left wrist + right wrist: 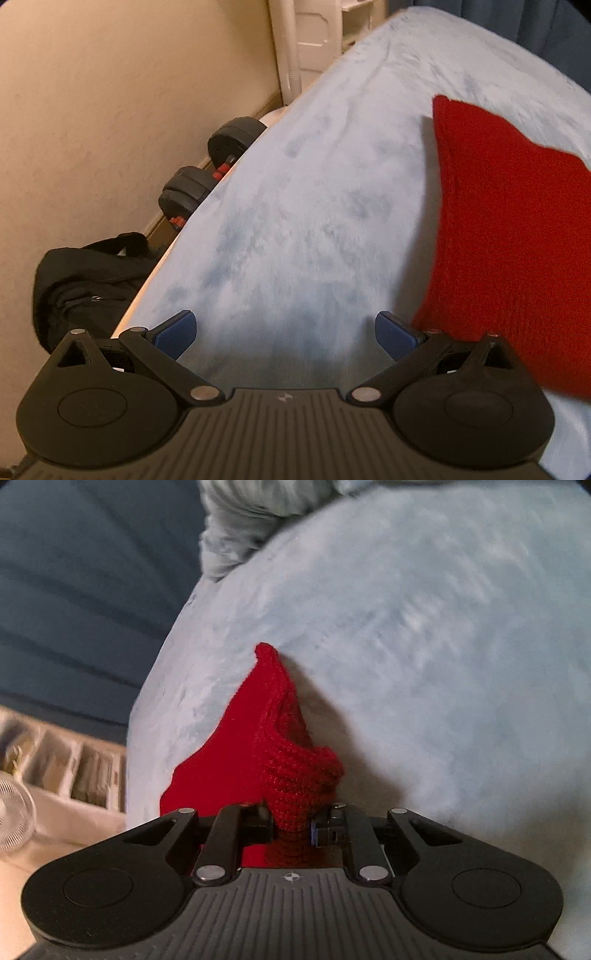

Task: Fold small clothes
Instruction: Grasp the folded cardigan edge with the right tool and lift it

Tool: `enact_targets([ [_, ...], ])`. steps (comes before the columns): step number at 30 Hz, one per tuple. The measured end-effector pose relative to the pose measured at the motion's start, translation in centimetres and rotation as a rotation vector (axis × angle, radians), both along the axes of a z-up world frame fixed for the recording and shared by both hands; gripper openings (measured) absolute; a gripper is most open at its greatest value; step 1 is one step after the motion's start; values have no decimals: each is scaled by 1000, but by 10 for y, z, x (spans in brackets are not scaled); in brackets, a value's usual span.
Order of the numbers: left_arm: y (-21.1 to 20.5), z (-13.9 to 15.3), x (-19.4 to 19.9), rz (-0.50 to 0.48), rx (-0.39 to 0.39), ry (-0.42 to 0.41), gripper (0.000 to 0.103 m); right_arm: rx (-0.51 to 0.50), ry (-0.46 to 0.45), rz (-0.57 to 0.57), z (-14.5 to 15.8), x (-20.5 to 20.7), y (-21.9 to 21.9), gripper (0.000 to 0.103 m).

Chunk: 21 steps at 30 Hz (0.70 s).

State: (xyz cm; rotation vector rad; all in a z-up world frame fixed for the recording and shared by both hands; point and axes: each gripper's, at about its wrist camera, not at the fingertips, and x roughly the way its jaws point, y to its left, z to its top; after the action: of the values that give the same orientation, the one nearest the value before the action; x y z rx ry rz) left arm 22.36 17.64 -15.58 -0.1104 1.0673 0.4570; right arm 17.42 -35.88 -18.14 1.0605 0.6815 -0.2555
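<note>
Red knit on the blue blanket, one edge lifted by the right gripper.

Beside the bed stand dumbbells and a black bag along the wall; a fan and a grey cloth show in the right view. The left gripper is wide apart and holds nothing, its blue pads over bare blanket, the knit just beside it. The right fingers are closed tight on a bunched knit edge. No writing can be read.
</note>
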Motion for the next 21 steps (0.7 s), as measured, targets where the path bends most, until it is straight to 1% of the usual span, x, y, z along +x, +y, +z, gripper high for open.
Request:
enact_targets([
  [1,2,-3,2,3,-9,2,103,-15,37,1,-3,2,0,16],
  [2,1,-5,4,3,-18,3,103,-27,92,1,-10,6,1,16],
  [3,2,-7,5,2,-25,1,103,-34,124,0,-15,8,1,16],
  [4,1,-9,5,-1,-23,-3,103,-48,142,-4,-18,10,2,16],
  [6,2,-12,2,-15,-16,-15,103,-83,165,-10,-12,14,9,17],
  [8,7,-16,1,-12,-35,-21,103,-177,198,4,7,21,23,16],
  [9,9,-17,0,-7,-53,-25,103,-248,201,20,19,26,31,16],
  [10,12,-18,0,-1,-70,-32,103,-342,193,47,35,30,42,16],
  [11,14,-18,-1,0,-79,-38,103,-455,172,86,54,37,60,16],
  [13,15,-19,-1,-10,-83,-49,103,-686,77,194,93,51,108,15],
  [14,16,-19,-1,-12,-89,-51,103,-804,11,267,113,59,142,15],
  [16,20,-17,-2,-7,-115,-61,103,-975,-109,412,137,64,210,15],
  [18,27,-16,-3,6,-149,-74,103,-1114,-227,582,144,59,280,15],
  [19,31,-14,-3,16,-166,-80,103,-1182,-292,694,139,51,320,15],
  [20,37,-13,-5,31,-186,-88,103,-1228,-338,800,131,41,353,15],
  [21,40,-13,-6,43,-203,-94,103,-1261,-363,902,118,31,381,15],
])
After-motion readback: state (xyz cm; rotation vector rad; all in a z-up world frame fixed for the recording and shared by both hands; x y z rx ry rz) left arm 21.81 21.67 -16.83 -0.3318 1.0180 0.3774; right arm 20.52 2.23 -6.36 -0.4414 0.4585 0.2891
